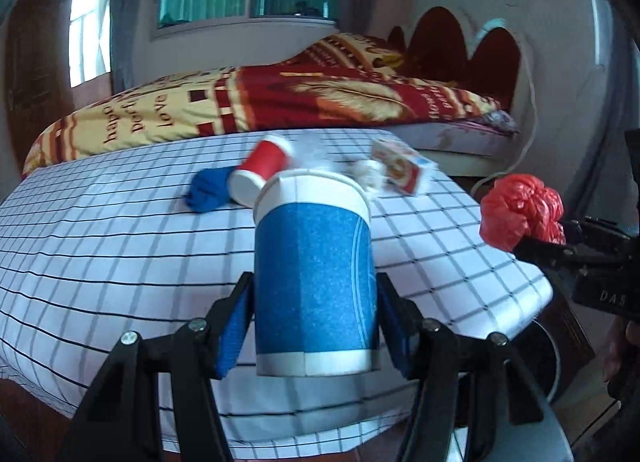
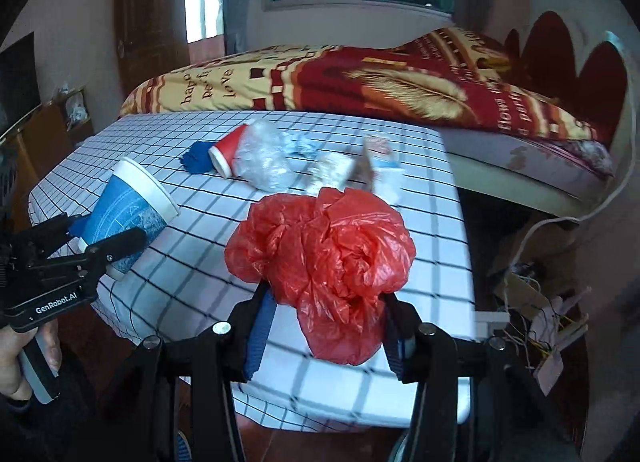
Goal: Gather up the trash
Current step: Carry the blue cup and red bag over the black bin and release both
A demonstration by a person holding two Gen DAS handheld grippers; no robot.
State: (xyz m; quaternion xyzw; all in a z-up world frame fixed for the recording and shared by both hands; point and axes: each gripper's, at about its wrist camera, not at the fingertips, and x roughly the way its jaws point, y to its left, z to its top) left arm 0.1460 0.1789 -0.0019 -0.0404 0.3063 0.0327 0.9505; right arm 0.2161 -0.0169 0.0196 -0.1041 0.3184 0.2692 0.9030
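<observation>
My left gripper (image 1: 316,314) is shut on a blue and white paper cup (image 1: 314,274), held upright above the checked table (image 1: 120,246); the cup shows tilted in the right wrist view (image 2: 128,210). My right gripper (image 2: 326,322) is shut on a crumpled red plastic bag (image 2: 324,254), also seen at the right of the left wrist view (image 1: 520,214). On the table lie a red paper cup on its side (image 2: 226,150), a blue cloth (image 2: 196,160), a clear plastic bag (image 2: 264,160), a crumpled tissue (image 2: 332,170) and a small carton (image 2: 380,158).
A bed (image 2: 360,74) with a red and yellow blanket stands right behind the table. A white cable (image 2: 560,218) and a tangle of wires (image 2: 536,302) lie on the floor at the right. A wooden door (image 2: 148,22) is at the back left.
</observation>
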